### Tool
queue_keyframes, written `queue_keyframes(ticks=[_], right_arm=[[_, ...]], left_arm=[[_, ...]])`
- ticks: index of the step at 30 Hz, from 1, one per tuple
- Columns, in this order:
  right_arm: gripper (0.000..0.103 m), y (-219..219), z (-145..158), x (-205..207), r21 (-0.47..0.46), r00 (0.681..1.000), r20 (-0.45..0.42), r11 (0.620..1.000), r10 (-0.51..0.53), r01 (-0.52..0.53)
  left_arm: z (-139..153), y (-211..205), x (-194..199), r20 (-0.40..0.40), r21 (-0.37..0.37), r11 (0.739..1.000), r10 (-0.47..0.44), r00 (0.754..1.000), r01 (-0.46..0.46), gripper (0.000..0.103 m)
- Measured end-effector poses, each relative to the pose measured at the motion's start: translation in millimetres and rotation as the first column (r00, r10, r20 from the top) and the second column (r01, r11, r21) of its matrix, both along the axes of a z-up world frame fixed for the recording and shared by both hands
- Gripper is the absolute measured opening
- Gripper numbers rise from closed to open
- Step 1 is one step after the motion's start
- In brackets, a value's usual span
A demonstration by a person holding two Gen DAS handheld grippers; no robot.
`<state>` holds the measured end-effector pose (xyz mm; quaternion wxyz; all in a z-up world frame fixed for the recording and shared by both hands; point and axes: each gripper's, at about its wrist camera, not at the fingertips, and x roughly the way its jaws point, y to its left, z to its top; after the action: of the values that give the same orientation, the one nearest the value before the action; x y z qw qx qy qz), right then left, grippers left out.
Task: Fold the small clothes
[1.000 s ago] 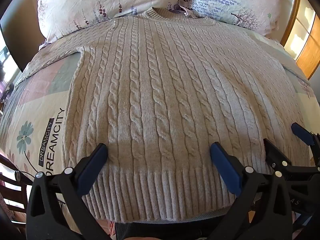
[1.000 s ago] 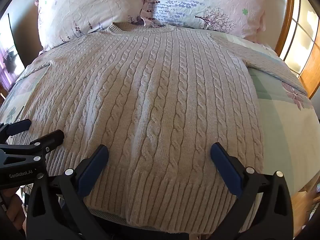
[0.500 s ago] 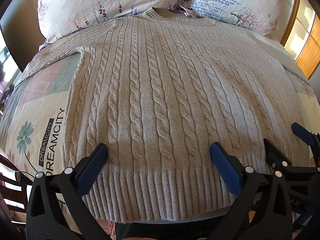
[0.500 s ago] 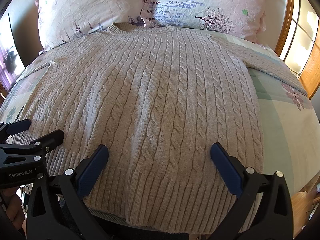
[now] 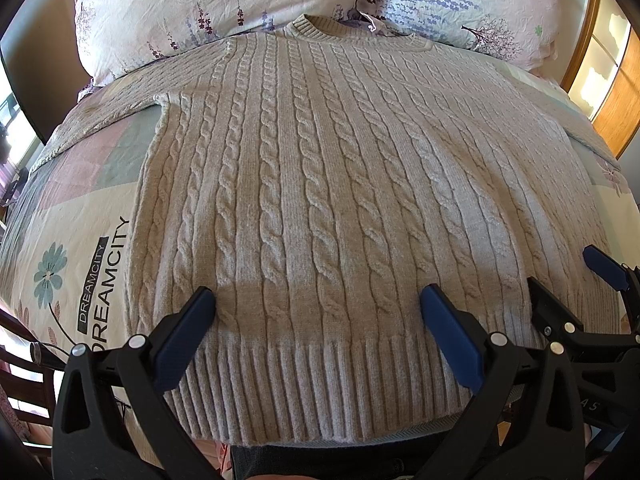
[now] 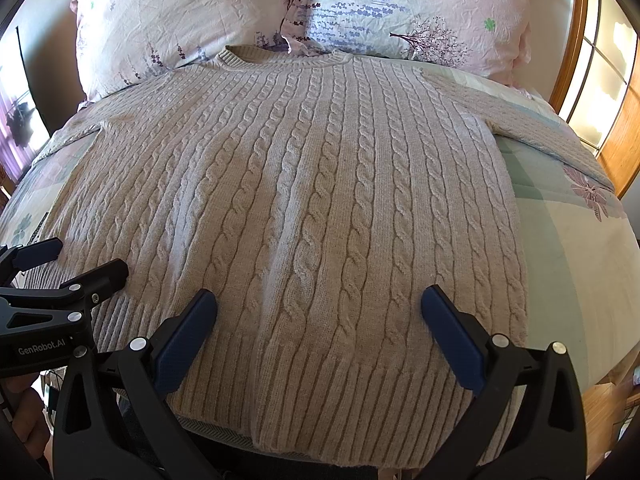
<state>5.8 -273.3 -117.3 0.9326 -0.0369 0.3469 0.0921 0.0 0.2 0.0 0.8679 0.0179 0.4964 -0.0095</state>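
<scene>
Lying flat and face up on the bed (image 5: 80, 240), the sweater (image 5: 320, 184) is spreading out ahead of both tongs, its collar at the far end against two pillows (image 5: 208, 8) and its ribbed hem (image 5: 320, 392) nearest, hanging slightly over the bed's edge. The left tongs (image 5: 318, 308) are hovering over the hem with their blue-padded fingers (image 5: 188, 332) standing wide apart, nothing between them. The right tongs (image 6: 318, 308) are poised the same way over the hem further to the right, fingers likewise spread and empty. Each pair is showing in the other's camera: the right tongs are appearing at the right edge of the left view, the left tongs (image 6: 76, 260) at the left edge of the right view, both just beside each other along the hem. One sleeve (image 5: 104, 120) is stretching out to the left beyond the left tongs, the other sleeve (image 6: 540, 128) to the right beyond the right tongs. Printed lettering (image 5: 104, 284) on the bedcover is showing left of the left tongs.
</scene>
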Motion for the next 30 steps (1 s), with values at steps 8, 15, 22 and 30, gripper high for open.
queue_keyframes(ticks=[8, 15, 22, 30], right_arm=[[0.102, 0.0, 0.0, 0.0, 0.000, 1.000, 0.000, 1.000, 0.000, 0.000], [0.102, 0.0, 0.1, 0.0, 0.000, 1.000, 0.000, 1.000, 0.000, 0.000], [0.102, 0.1, -0.1, -0.1, 0.000, 1.000, 0.000, 1.000, 0.000, 0.000], [0.102, 0.1, -0.5, -0.3, 0.000, 1.000, -0.001, 1.000, 0.000, 0.000]], left_arm=[[0.0, 0.3, 0.3, -0.003, 0.000, 1.000, 0.001, 1.000, -0.001, 0.101], [2.0, -1.5, 0.7, -0.010, 0.002, 1.000, -0.002, 1.000, 0.002, 0.101], [1.6, -1.7, 0.5, -0.008, 0.002, 1.000, -0.001, 1.000, 0.001, 0.101], [0.2, -0.8, 3.8, -0.008, 0.002, 1.000, -0.001, 1.000, 0.001, 0.101]])
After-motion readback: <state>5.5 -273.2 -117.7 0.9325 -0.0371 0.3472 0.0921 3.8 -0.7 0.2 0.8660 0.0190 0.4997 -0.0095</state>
